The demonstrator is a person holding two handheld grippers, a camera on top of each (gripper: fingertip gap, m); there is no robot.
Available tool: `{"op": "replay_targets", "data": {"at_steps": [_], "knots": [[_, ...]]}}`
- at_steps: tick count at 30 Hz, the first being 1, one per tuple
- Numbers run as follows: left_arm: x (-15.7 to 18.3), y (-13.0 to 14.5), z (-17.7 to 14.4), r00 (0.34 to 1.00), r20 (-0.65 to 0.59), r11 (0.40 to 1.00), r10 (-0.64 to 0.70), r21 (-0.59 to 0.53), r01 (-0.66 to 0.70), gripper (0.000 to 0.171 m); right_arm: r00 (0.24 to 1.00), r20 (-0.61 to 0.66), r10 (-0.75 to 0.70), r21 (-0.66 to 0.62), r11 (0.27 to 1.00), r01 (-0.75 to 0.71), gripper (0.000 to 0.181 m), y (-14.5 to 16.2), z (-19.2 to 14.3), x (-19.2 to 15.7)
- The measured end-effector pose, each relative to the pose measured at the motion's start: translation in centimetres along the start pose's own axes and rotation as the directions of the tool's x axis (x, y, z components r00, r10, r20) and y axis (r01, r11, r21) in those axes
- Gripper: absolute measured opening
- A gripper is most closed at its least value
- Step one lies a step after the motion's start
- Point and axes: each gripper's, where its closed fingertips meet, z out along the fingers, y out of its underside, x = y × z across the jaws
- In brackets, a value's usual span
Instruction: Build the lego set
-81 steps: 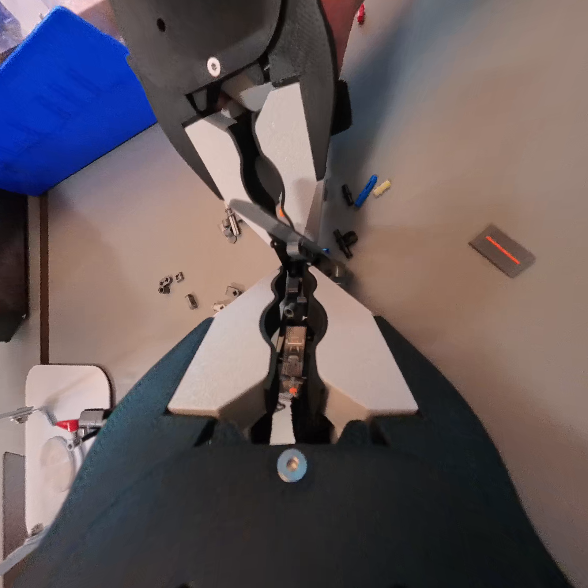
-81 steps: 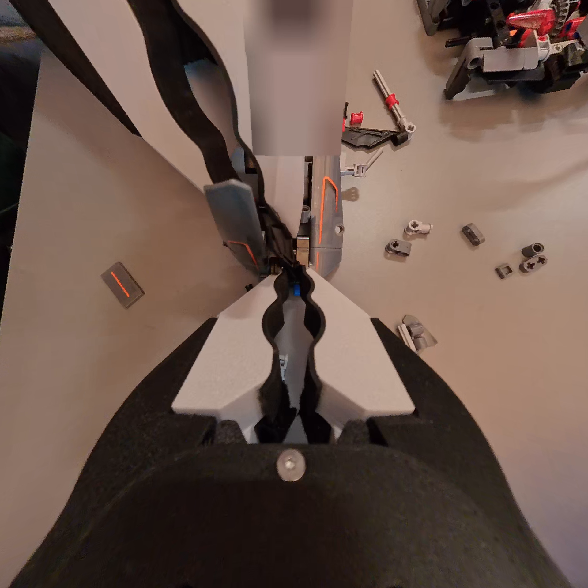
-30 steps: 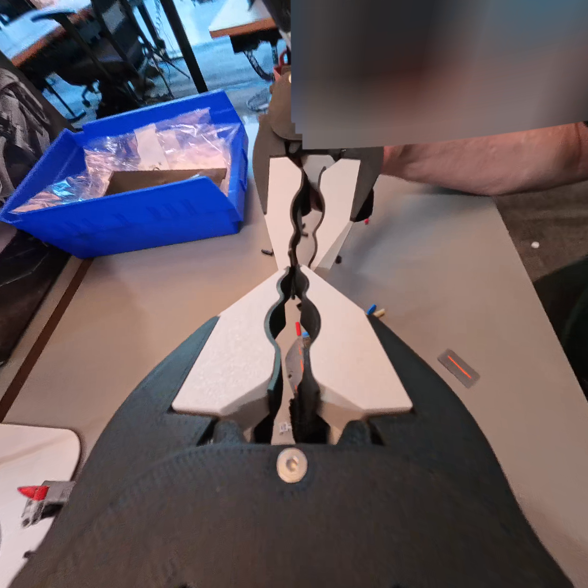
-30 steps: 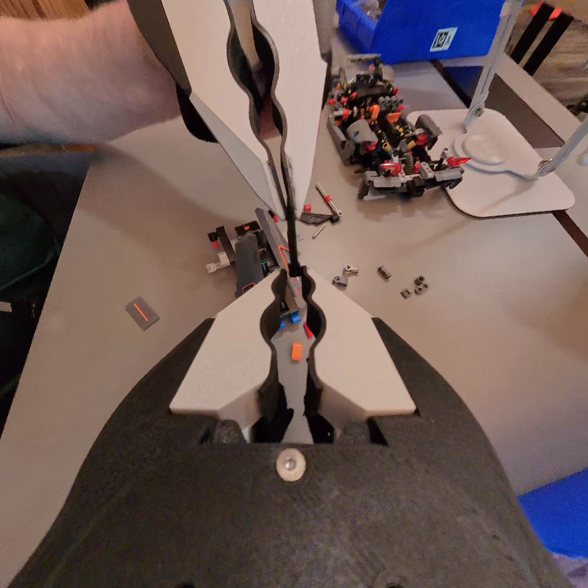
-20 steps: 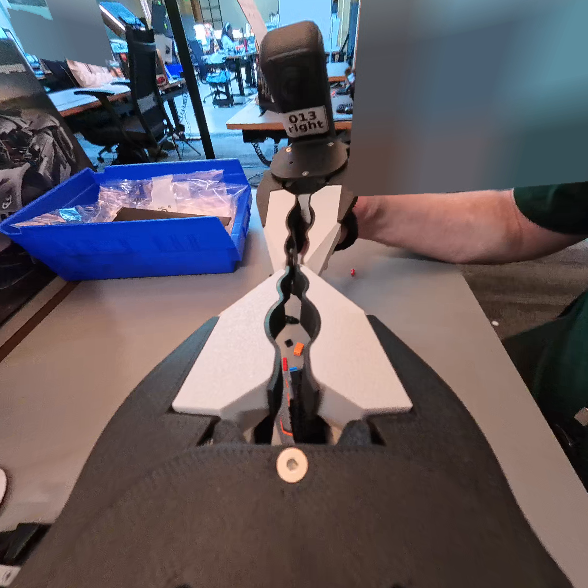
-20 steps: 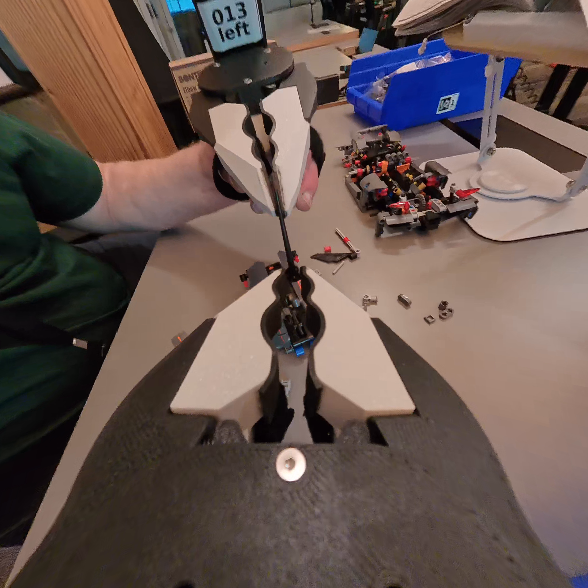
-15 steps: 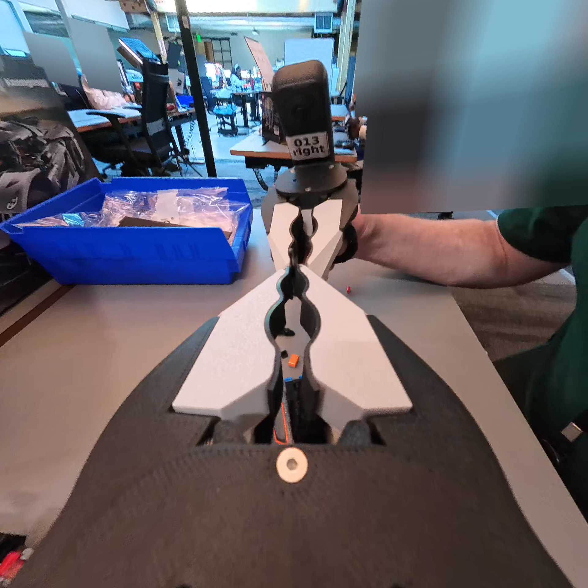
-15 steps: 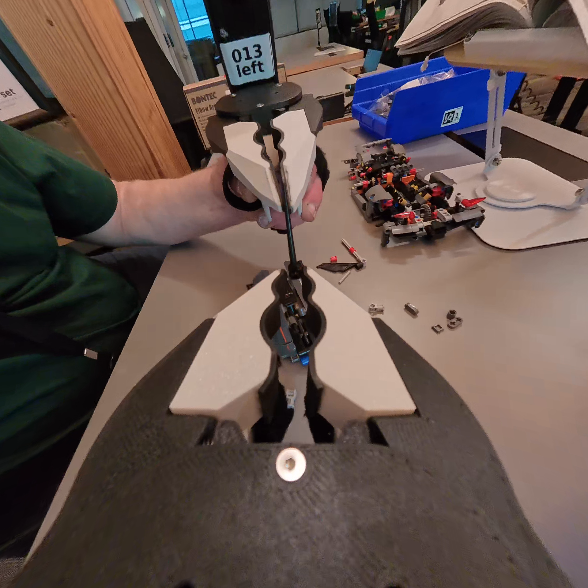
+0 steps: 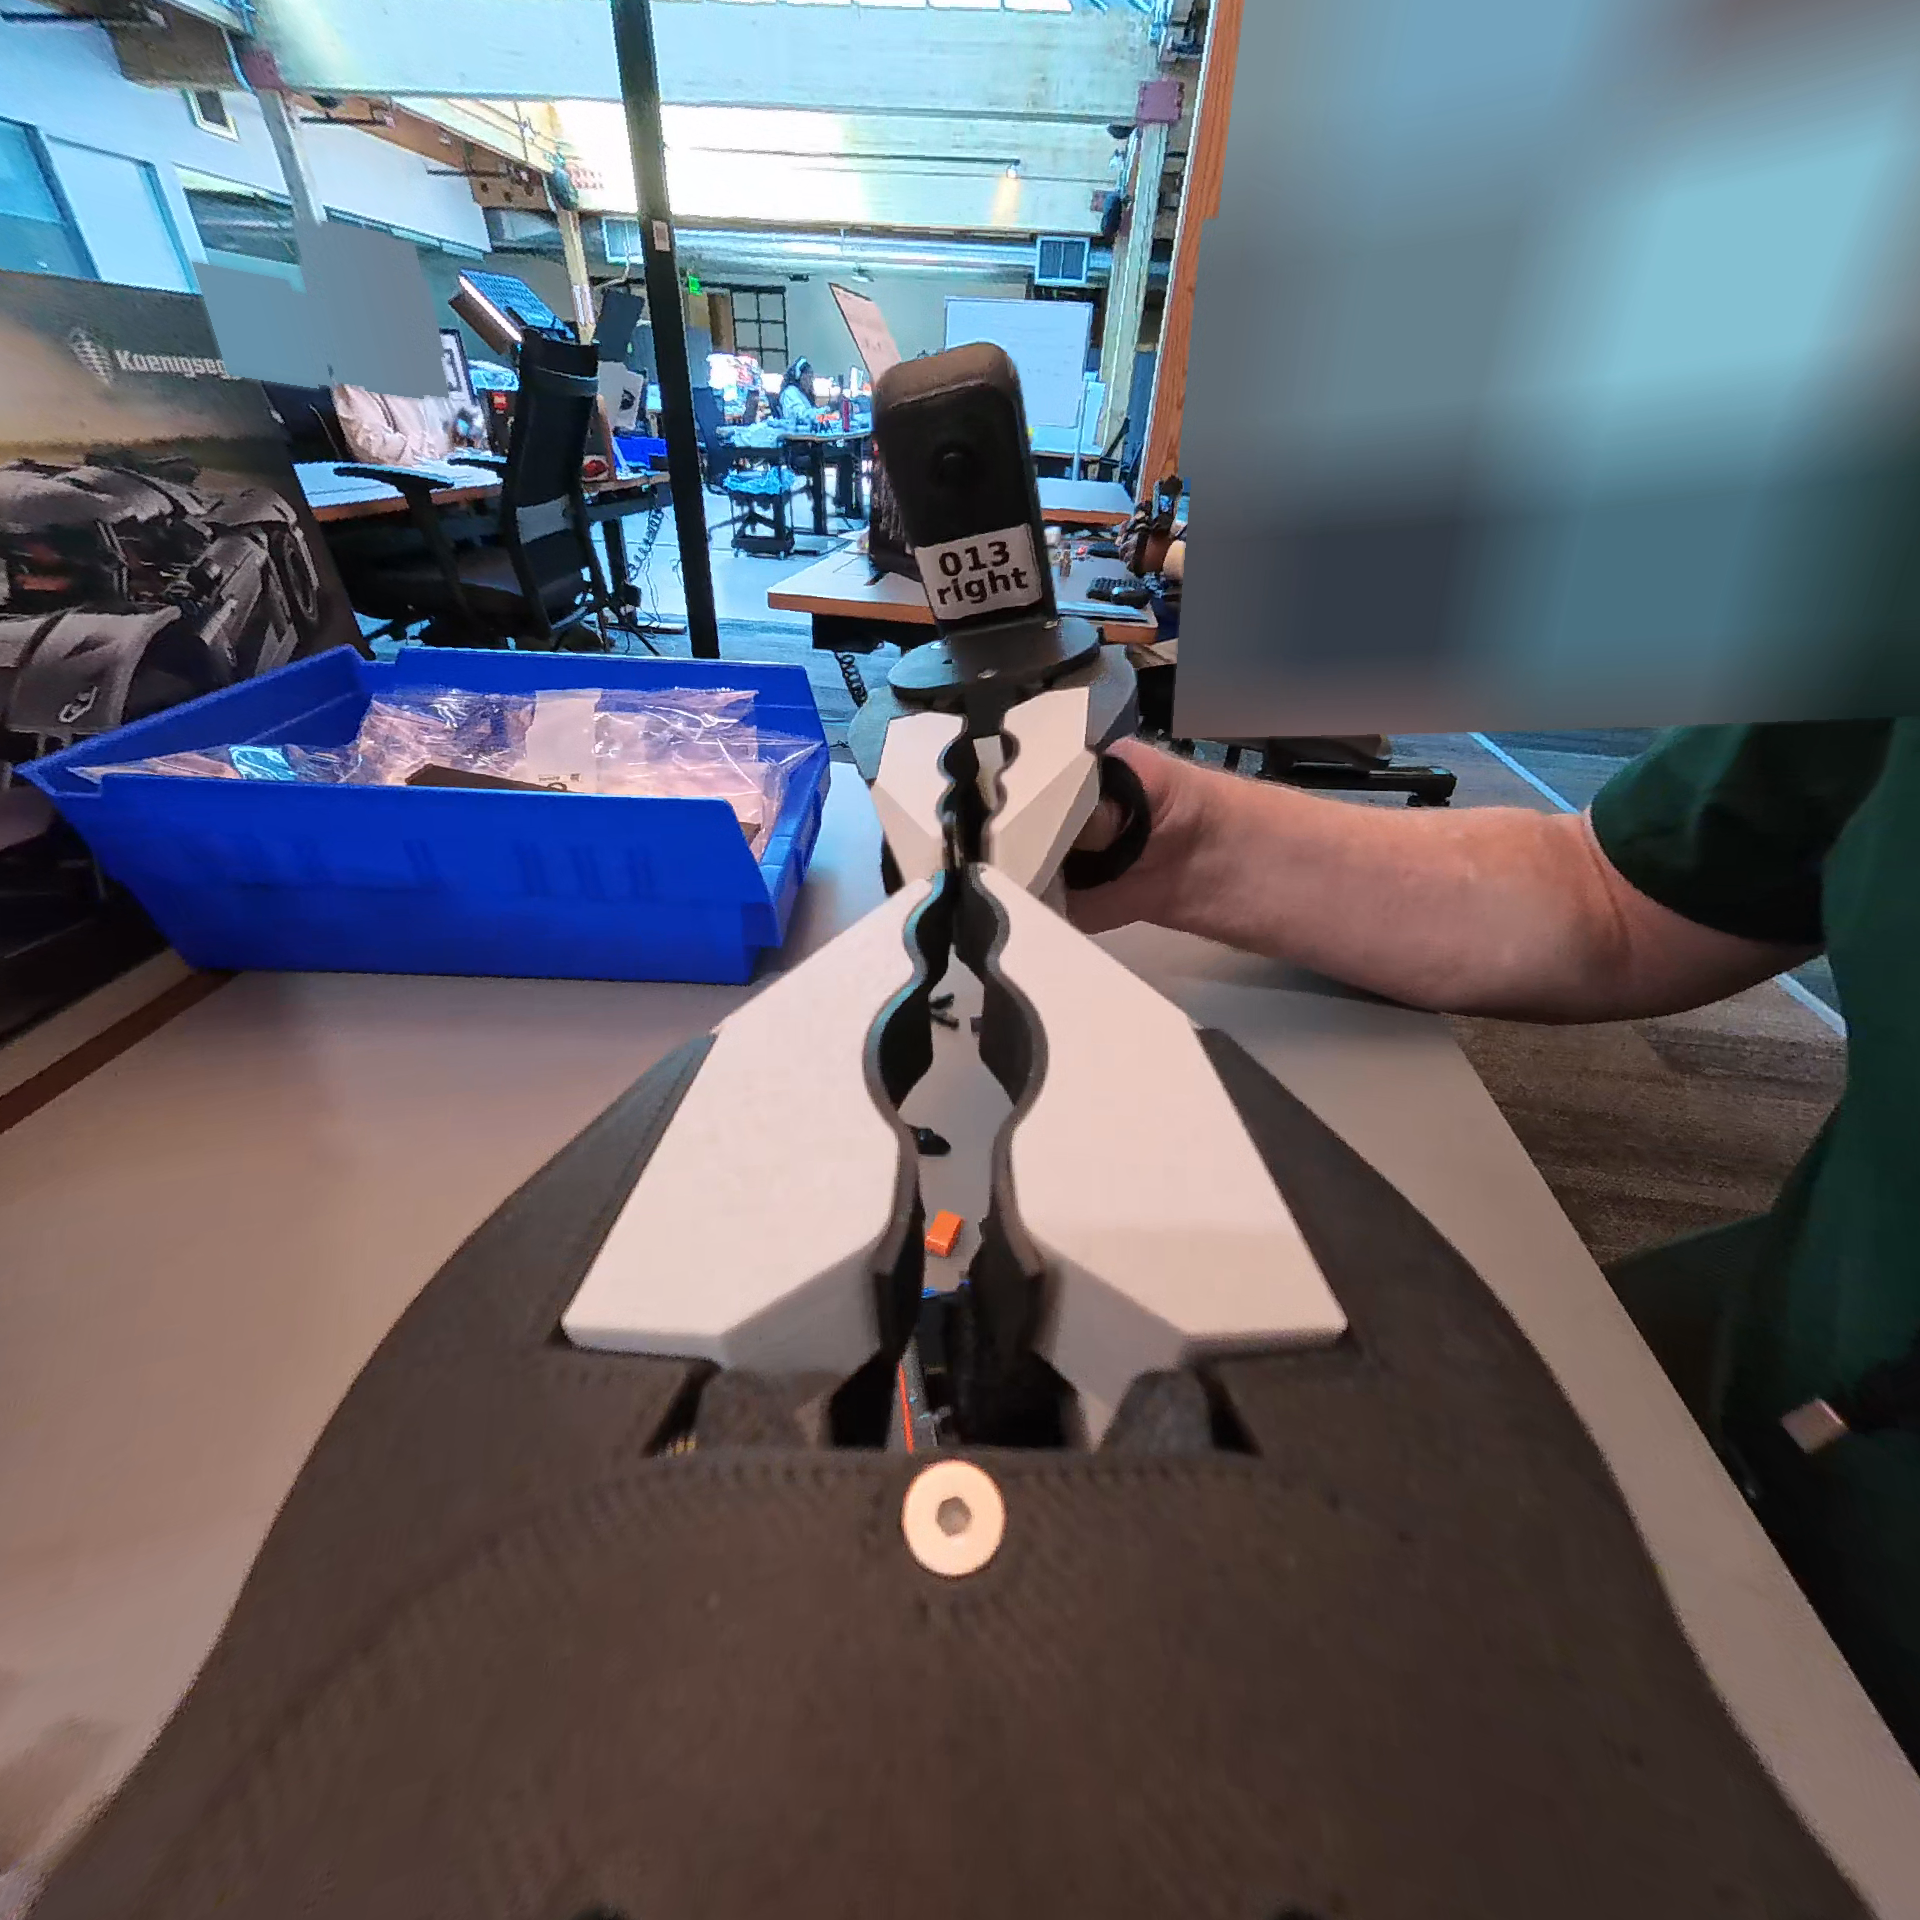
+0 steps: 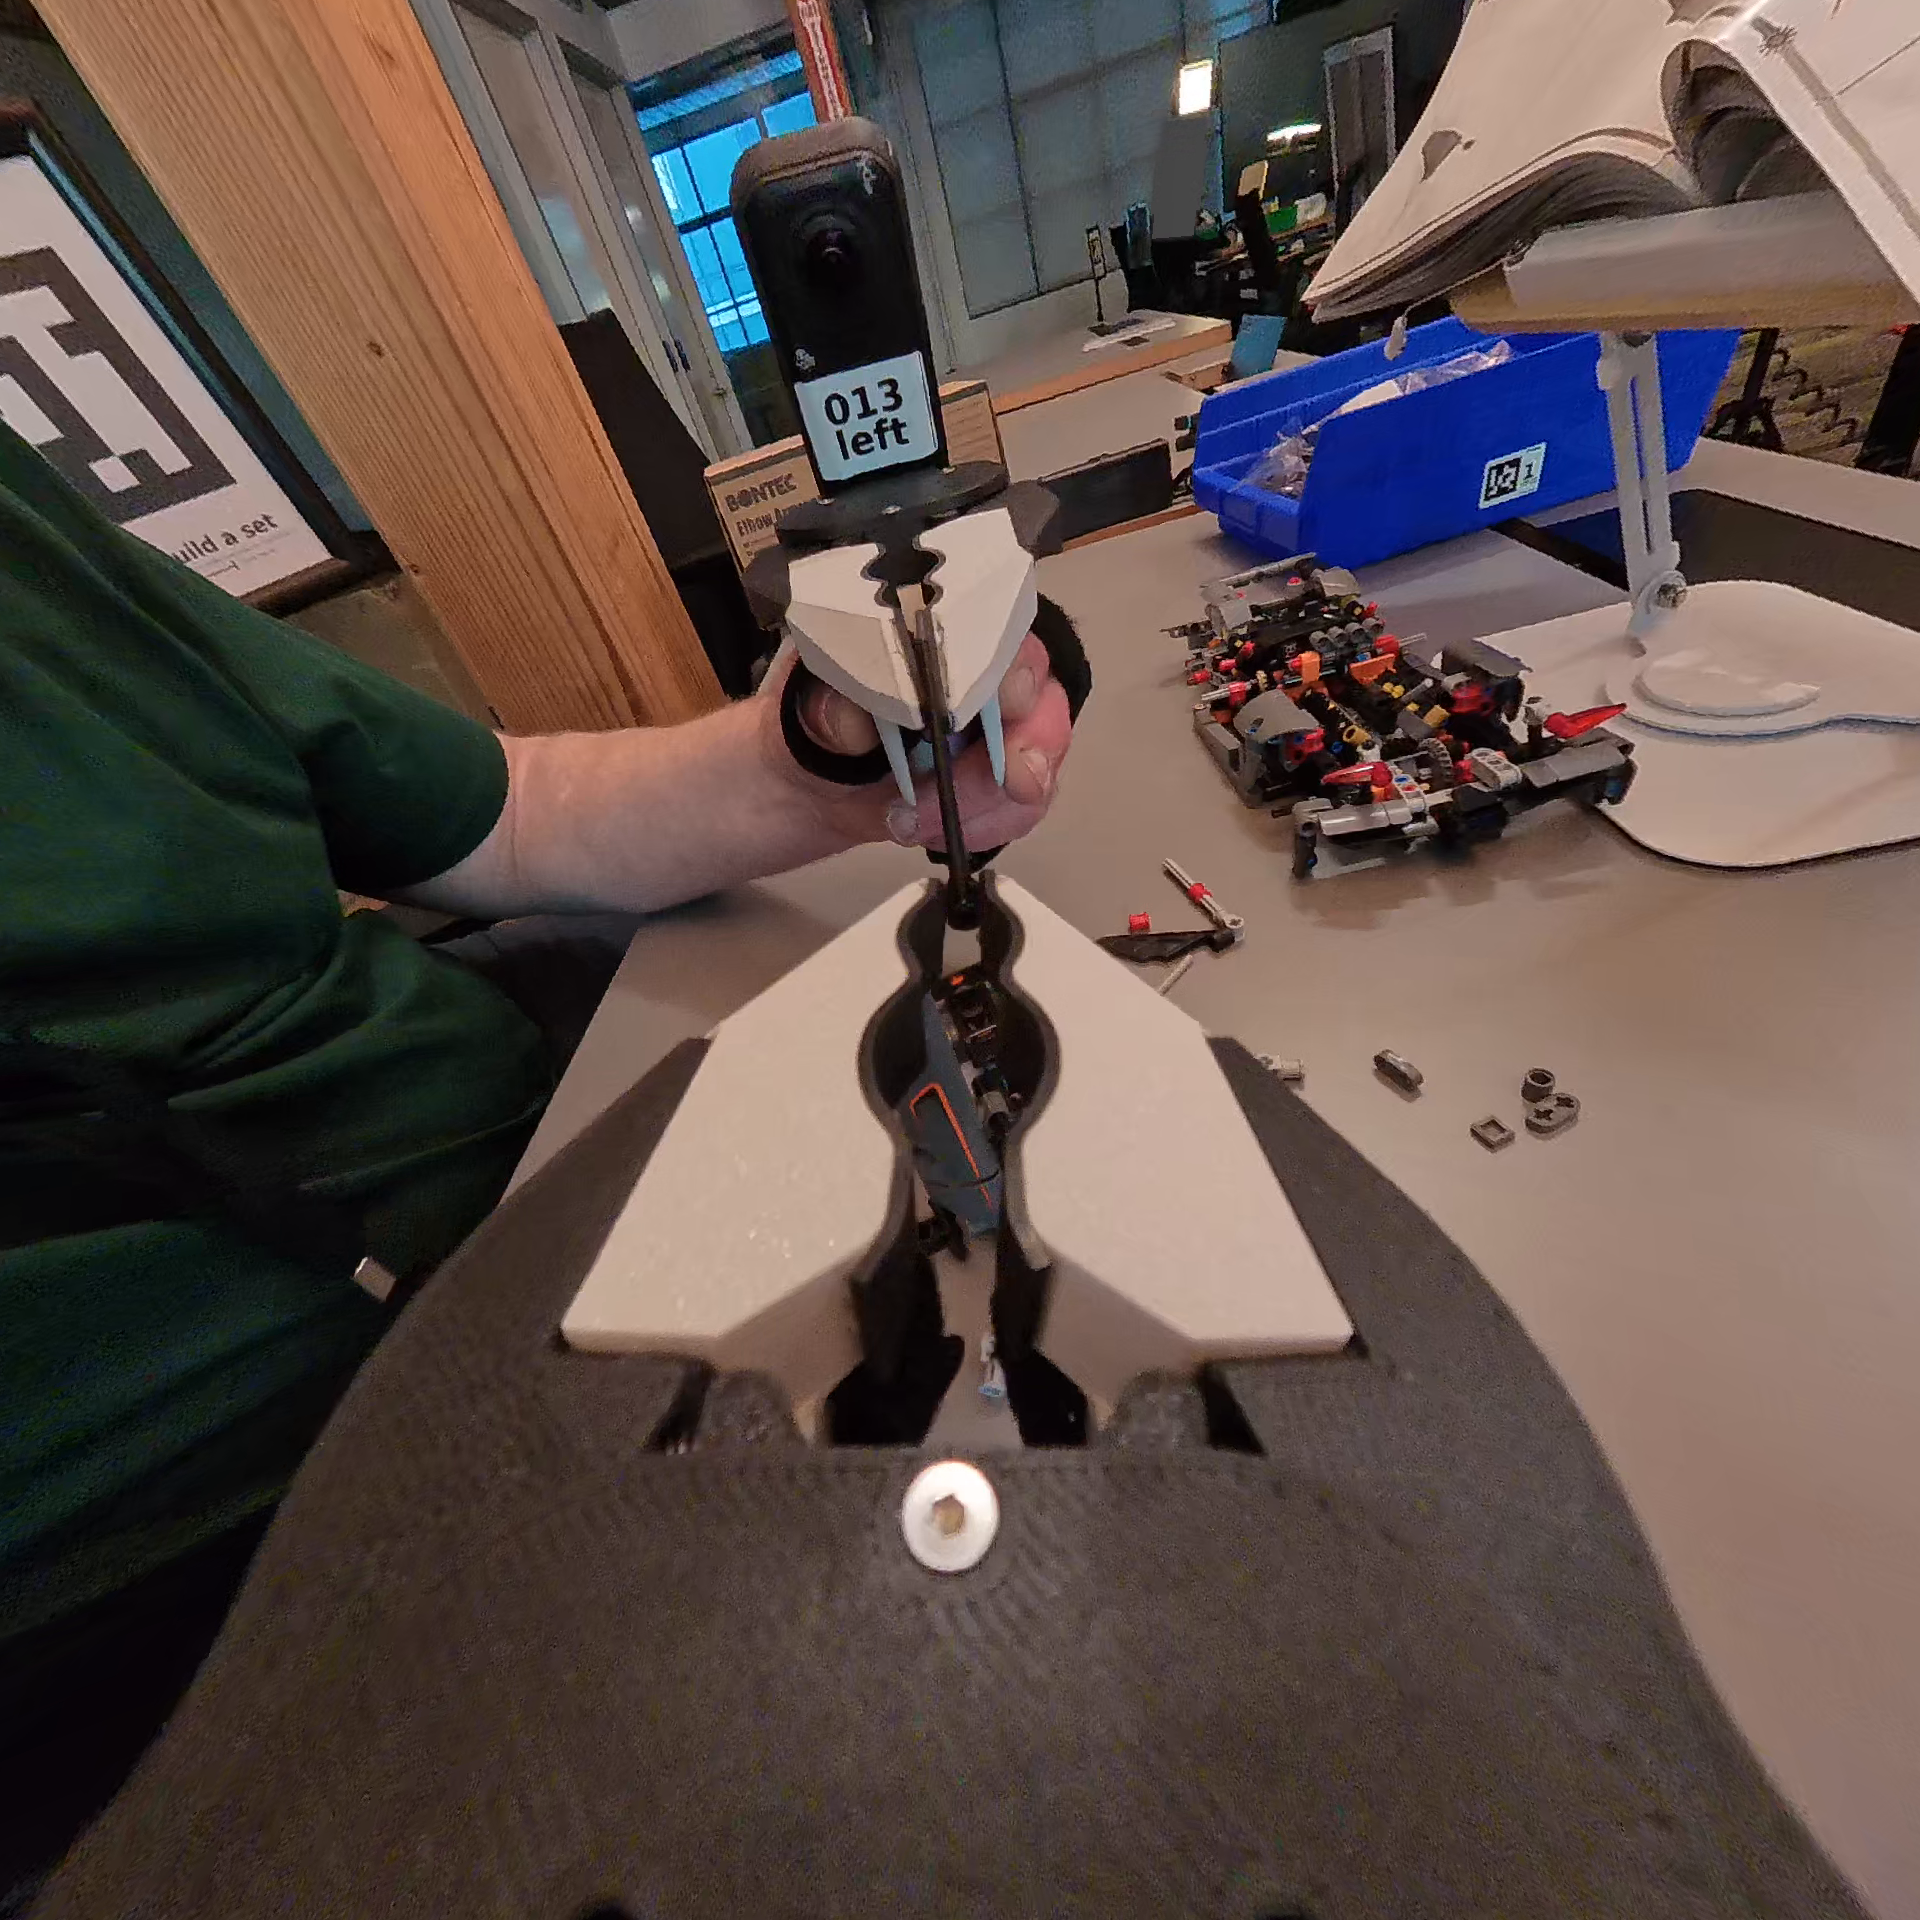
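A thin black rod (image 10: 956, 842) spans the short gap between my two grippers, which face each other tip to tip above the grey table (image 10: 1558, 1299). My left gripper (image 9: 956, 883) is shut on one end; it also shows in the right wrist view (image 10: 943, 769). My right gripper (image 10: 961, 896) is shut on the other end and shows in the left wrist view (image 9: 961, 831). A grey panel sub-assembly with orange stripes (image 10: 951, 1143) lies on the table below, seen through the right fingers' gap.
The part-built car chassis (image 10: 1392, 727) sits at the right by a white stand base (image 10: 1766, 748) that holds an open booklet (image 10: 1662, 156). Loose small pieces (image 10: 1548, 1107) and a black-red piece (image 10: 1174, 940) lie nearby. A blue bin (image 9: 416, 831) stands far left. A small orange piece (image 9: 943, 1233) lies below.
Both grippers lifted from pointing down at the table to about level, still tip to tip with the black rod between them. The grey panel sub-assembly now lies on the table.
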Motion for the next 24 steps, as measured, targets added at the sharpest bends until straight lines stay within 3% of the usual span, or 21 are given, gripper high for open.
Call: {"op": "replay_targets", "data": {"at_steps": [18,21,23,24], "knots": [[0.0,0.1,0.2,1.000,-0.009,0.999,-0.028,0.039,0.029,0.000,1.000,-0.008,-0.016,-0.024,1.000,0.016,0.004,0.4,0.1,0.0],[0.0,0.6,0.2,0.998,-0.018,0.998,-0.055,0.005,0.055,0.002,0.999,-0.023,-0.022,-0.052,0.998,0.021,0.004,0.8,-0.1,0.3],[-0.2,1.7,-0.3,0.995,-0.007,0.993,-0.098,-0.065,0.097,0.021,0.999,-0.047,-0.022,-0.102,0.995,0.017,0.003,1.6,-0.2,0.8],[-0.3,2.5,-0.8,0.996,0.014,0.990,-0.084,-0.114,0.085,0.022,0.997,-0.064,-0.040,-0.144,0.989,0.030,0.003,2.3,-0.2,1.1]]}}
